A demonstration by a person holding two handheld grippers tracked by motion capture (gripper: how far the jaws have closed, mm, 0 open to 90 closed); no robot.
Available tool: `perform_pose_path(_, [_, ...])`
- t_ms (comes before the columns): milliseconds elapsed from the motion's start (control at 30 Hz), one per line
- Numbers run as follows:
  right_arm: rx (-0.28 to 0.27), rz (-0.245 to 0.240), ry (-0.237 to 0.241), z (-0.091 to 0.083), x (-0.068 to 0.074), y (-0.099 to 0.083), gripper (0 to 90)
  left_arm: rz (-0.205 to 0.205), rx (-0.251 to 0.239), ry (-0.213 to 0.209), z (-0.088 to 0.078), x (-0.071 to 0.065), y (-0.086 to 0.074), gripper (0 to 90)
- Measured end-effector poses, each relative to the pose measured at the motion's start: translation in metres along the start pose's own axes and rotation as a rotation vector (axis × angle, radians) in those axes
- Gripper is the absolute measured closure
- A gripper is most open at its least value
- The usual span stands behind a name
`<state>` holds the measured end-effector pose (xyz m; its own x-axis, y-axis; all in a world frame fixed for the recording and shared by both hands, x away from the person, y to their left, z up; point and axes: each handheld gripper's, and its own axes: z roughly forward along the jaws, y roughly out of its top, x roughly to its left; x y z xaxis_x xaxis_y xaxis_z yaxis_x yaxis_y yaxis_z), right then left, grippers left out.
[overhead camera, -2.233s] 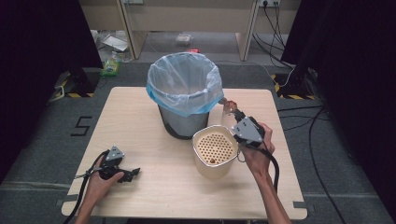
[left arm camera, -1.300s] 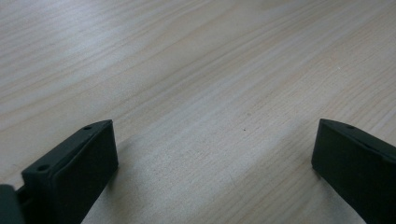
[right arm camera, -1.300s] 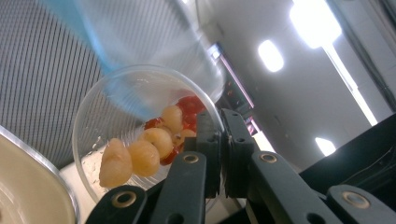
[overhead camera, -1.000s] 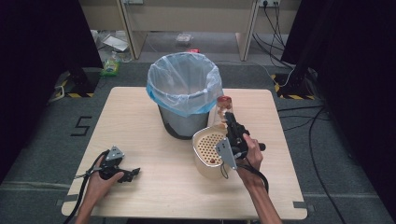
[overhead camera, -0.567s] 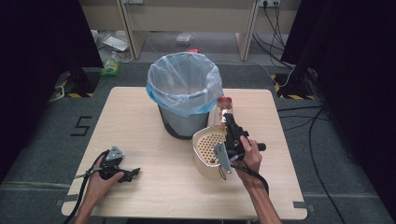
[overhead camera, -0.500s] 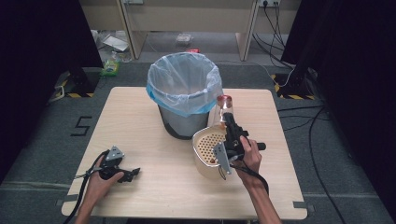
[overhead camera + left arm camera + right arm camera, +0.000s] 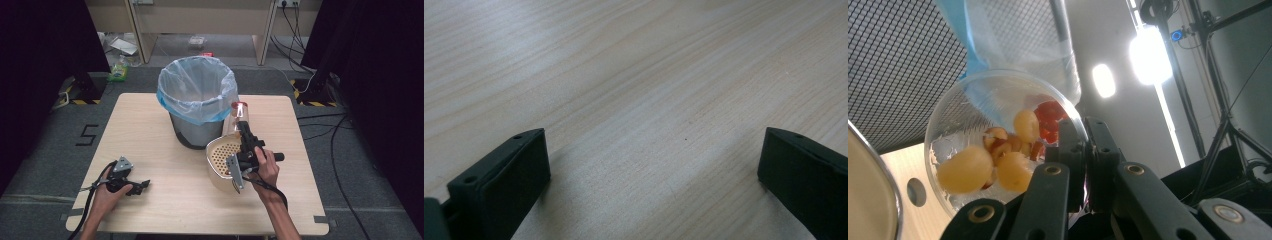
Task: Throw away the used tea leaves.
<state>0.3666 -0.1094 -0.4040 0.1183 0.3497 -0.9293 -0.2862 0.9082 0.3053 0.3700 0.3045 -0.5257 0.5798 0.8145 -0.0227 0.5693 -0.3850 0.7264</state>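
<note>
Pale wooden table (image 7: 150, 125): the right gripper (image 7: 243, 131) pinches the rim of a clear plastic cup of yellow and red fruit pieces (image 7: 993, 155), tilted just beside the blue-lined mesh bin (image 7: 197, 100), above a perforated cream basket (image 7: 222, 160). The left gripper (image 7: 142, 185) rests open, well apart.

Clear glossy plastic cup (image 7: 998, 150) (matt wood table (image 7: 150, 125))

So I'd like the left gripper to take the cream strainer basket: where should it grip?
Grip the strainer basket by its thin rim on the near-left side, coming from the left with one jaw inside and one outside. The right gripper, pinching the clear fruit cup's rim, crowds its right, and the bin its far side.
</note>
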Motion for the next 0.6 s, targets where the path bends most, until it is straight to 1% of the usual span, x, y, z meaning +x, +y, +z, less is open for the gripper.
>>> perform_pose_path(33, [0.007, -0.011, 0.0, -0.0002, 0.0012, -0.0012, 87.8, 0.0, 0.0, 0.0, 0.0, 0.0, 0.0, 0.0])
perform_pose_path(100, [-0.011, -0.033, -0.016, -0.0032, -0.0005, 0.0013, 87.8, 0.0, 0.0, 0.0, 0.0, 0.0, 0.0, 0.0])
perform_pose_path(133, [-0.011, -0.033, -0.016, -0.0032, -0.0005, 0.0013, 87.8, 0.0, 0.0, 0.0, 0.0, 0.0, 0.0, 0.0])
perform_pose_path(167, [0.01, -0.019, 0.002, -0.0034, 0.0024, -0.0008, 87.7, 0.0, 0.0, 0.0, 0.0, 0.0, 0.0, 0.0])
perform_pose_path(233, [0.0, -0.026, 0.0, -0.0064, 0.0023, 0.0001, 87.8, 0.0, 0.0, 0.0, 0.0, 0.0, 0.0, 0.0])
perform_pose_path(267, [-0.026, -0.025, -0.018, -0.0095, -0.0001, 0.0024, 87.7, 0.0, 0.0, 0.0, 0.0, 0.0001, 0.0, 0.0])
perform_pose_path(300, [-0.02, -0.04, -0.02, -0.0082, -0.0021, 0.0029, 87.8, 0.0, 0.0, 0.0, 0.0, 0.0001, 0.0, 0.0])
perform_pose_path(333, [-0.001, -0.023, -0.009, -0.0067, -0.001, 0.0022, 87.7, 0.0, 0.0, 0.0, 0.0, 0.0, 0.0, 0.0])
perform_pose_path(367, [-0.003, -0.047, -0.001, -0.0074, 0.0012, 0.0031, 87.8, 0.0, 0.0, 0.0, 0.0, 0.0, 0.0, 0.0])
perform_pose_path(433, [-0.007, -0.046, -0.002, -0.008, 0.0015, 0.0032, 87.7, 0.0, 0.0, 0.0, 0.0, 0.0001, 0.0, 0.0])
perform_pose_path(467, [-0.018, -0.052, -0.013, -0.008, 0.0006, 0.0037, 87.7, 0.0, 0.0, 0.0, 0.0, 0.0, 0.0, 0.0])
perform_pose_path(567, [-0.019, -0.053, -0.015, -0.0088, 0.0, 0.0039, 87.7, 0.0, 0.0, 0.0, 0.0, 0.0, 0.0, 0.0])
perform_pose_path(600, [-0.011, -0.052, -0.013, -0.008, -0.0004, 0.0021, 87.7, 0.0, 0.0, 0.0, 0.0, 0.0001, 0.0, 0.0])
